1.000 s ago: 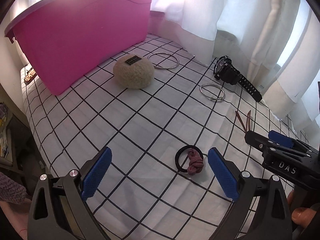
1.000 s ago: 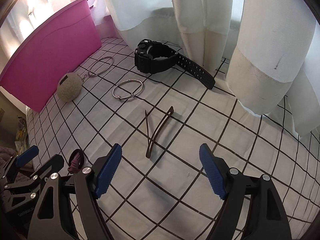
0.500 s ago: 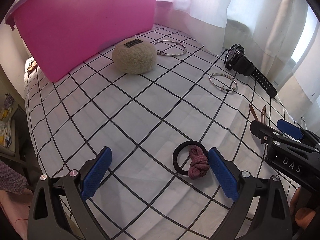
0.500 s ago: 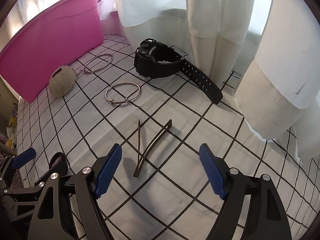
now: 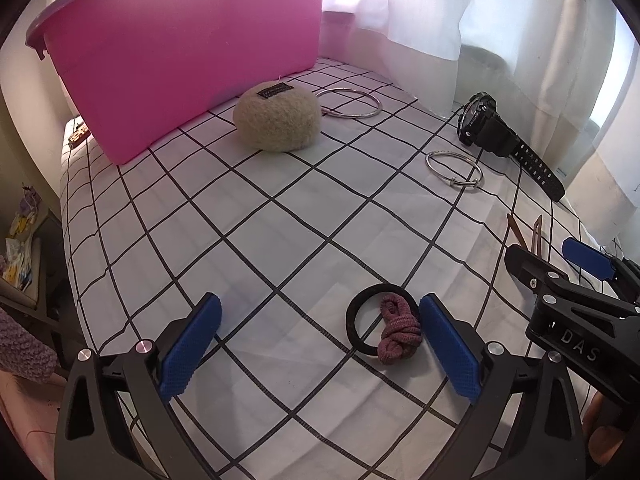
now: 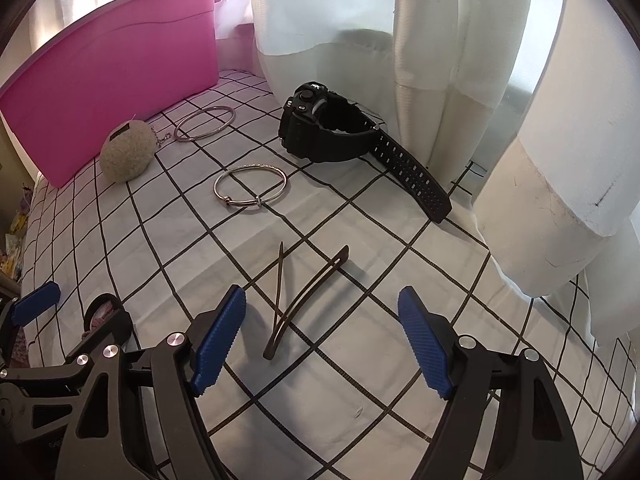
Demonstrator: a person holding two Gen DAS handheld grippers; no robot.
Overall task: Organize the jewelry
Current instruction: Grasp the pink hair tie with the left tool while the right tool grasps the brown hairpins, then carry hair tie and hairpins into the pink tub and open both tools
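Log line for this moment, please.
left gripper: open over hair ties | right gripper: closing, brown clip between jaws, untouched | pink bin: behind

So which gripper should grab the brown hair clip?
The right gripper, probably. The brown hair clip lies just ahead between its closing jaws, untouched. The left gripper is over by the black hair tie.

Backlit curtain glare, fisheye-warped edges

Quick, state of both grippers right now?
Left gripper: open, holding nothing; black hair tie and pink hair tie lie between its fingers.
Right gripper: open but closing, brown hair clip between its fingers, ungripped.
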